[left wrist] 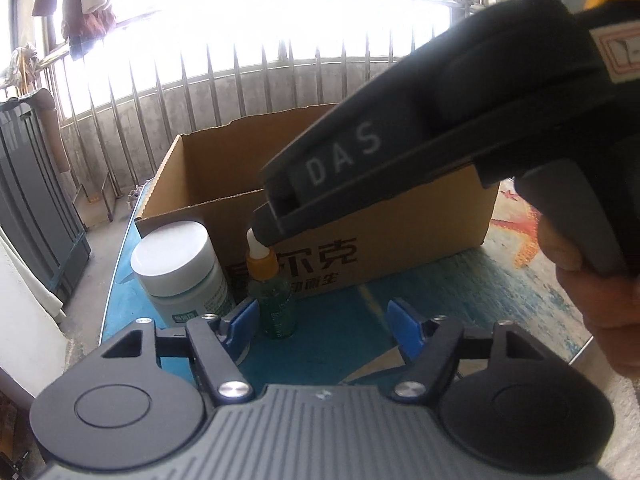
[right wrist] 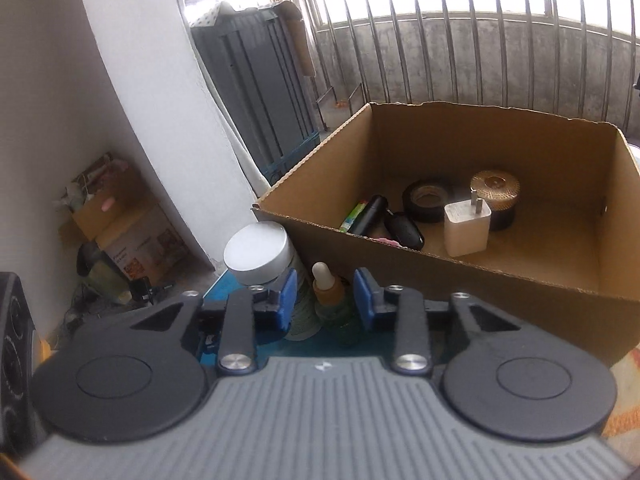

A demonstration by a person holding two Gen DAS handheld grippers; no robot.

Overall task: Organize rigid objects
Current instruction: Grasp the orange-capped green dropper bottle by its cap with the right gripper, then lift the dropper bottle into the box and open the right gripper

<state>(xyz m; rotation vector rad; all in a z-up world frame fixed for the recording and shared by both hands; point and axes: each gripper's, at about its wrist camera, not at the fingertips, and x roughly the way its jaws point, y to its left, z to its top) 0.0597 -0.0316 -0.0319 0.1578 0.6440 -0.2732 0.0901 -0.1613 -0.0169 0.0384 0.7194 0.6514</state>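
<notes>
I hold 2 grippers over a blue patterned mat [left wrist: 352,312] where an open cardboard box [left wrist: 224,184] stands.

From the left wrist view, my left gripper [left wrist: 326,326] hovers low in front of the box with its 2 blue pads [left wrist: 404,322] spread apart and nothing pressed between them. A small green dropper bottle [left wrist: 274,300] with an orange collar and white bulb stands upright just inside the left pad, and a white-lidded jar [left wrist: 176,260] stands just beside it, further left. Both sit against the printed front wall of the box. My right gripper's black body, marked DAS, crosses this view from the upper right, its tip over the dropper's bulb, and a hand [left wrist: 592,292] grips its handle at the right edge. This view shows only bare inner walls of the box.

From the right wrist view, my right gripper [right wrist: 326,298] has its blue pads [right wrist: 288,300] on either side of the dropper bottle [right wrist: 332,300]; a gap shows on the left side, and I cannot tell whether the right pad touches. The jar [right wrist: 256,254] stands just left. Only this view shows the box's [right wrist: 480,280] contents: a white plug adapter [right wrist: 466,230], a black tape roll [right wrist: 428,202], a gold-lidded round jar [right wrist: 496,194], and 2 dark items [right wrist: 384,222] beside a green stick.
</notes>
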